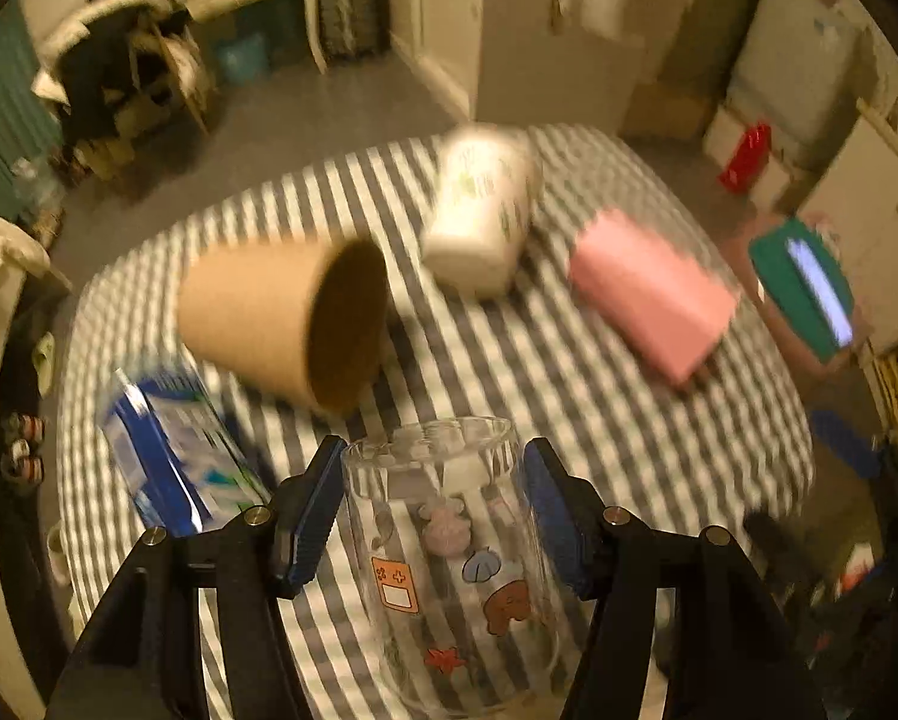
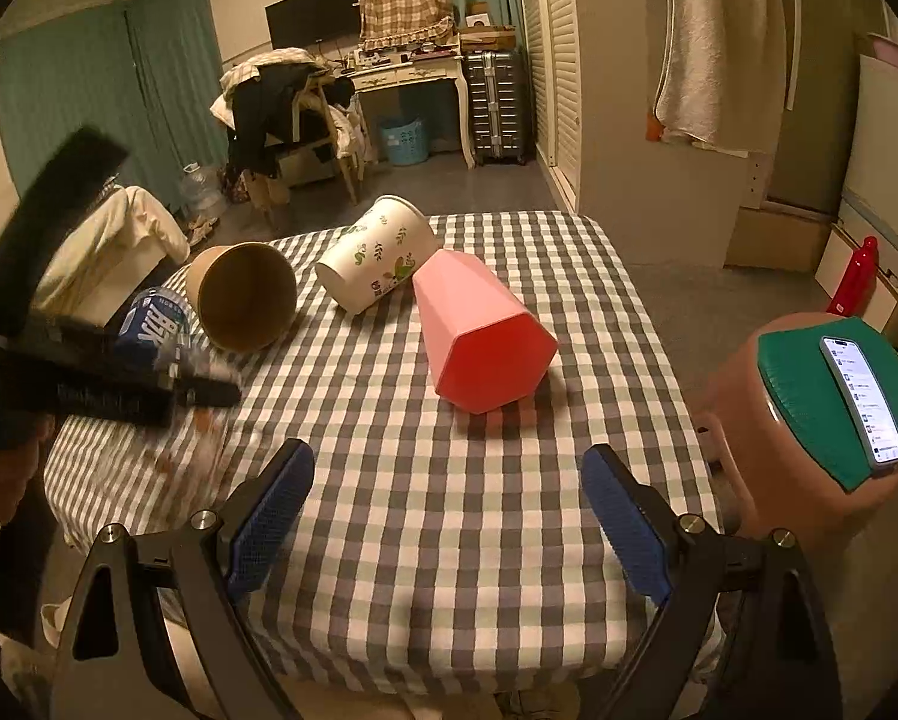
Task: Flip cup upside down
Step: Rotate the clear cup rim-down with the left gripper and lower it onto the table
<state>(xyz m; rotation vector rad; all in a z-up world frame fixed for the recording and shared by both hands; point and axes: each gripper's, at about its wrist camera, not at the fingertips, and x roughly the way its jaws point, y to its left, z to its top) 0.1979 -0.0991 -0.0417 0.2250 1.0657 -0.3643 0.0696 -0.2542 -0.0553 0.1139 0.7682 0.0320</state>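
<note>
On a checked tablecloth (image 2: 449, 510), the left gripper (image 1: 431, 516) clasped a clear glass cup (image 1: 449, 552) with cartoon stickers between its blue pads. A brown cup (image 2: 245, 297), white cup (image 2: 377, 258) and pink cup (image 2: 479, 330) lay toppled beyond, while the right gripper (image 2: 449, 516) hung wide apart, holding nothing.

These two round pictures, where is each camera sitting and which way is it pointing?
Left wrist: rides on the left gripper, looking along its jaws, which flank a clear glass cup over the checked tablecloth; only the black arms and blue pads show.
Right wrist: rides on the right gripper, facing across the table toward the room; its jaws stand wide apart around nothing, and the blurred left gripper shows at its left edge.
Shared: brown paper cup, white leaf-print cup, pink cup, all lying on their sides.
</note>
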